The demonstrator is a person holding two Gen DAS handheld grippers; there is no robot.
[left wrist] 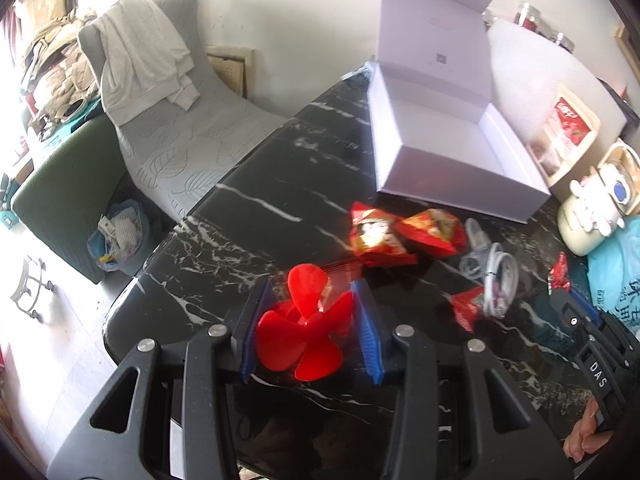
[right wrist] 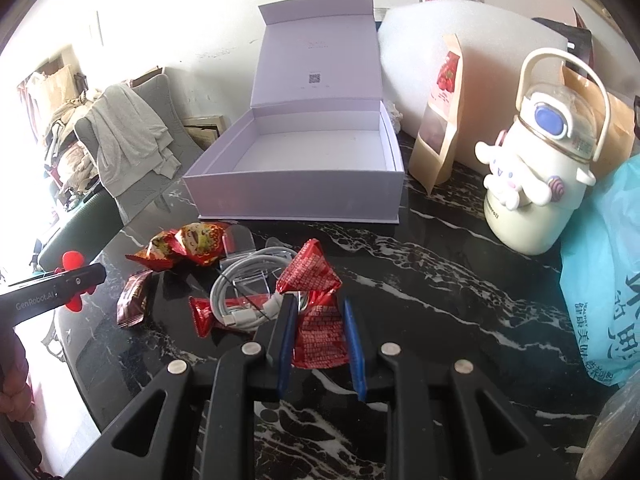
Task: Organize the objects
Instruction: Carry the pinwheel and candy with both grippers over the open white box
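Observation:
My left gripper [left wrist: 311, 286] is shut on a red plastic propeller [left wrist: 308, 332], whose blades fill the gap between the blue pads, above the black marble table [left wrist: 248, 240]. My right gripper [right wrist: 318, 300] is shut on a red snack packet [right wrist: 318, 328] near the table's front. An open white box [right wrist: 296, 196] with its lid up stands behind, empty inside. Between box and grippers lie two red snack packets [right wrist: 188, 246], a coiled white cable [right wrist: 240, 296] with another red packet under it, and a brown packet [right wrist: 134, 300]. In the right wrist view the left gripper [right wrist: 60, 284] shows at the far left.
A white cartoon bottle [right wrist: 532, 184], a kraft pouch [right wrist: 440, 132] and a blue plastic bag [right wrist: 608, 280] crowd the table's right side. White foam [right wrist: 472, 40] leans on the wall. Left of the table are a grey chair with a cloth [left wrist: 160, 80] and a bin [left wrist: 120, 240].

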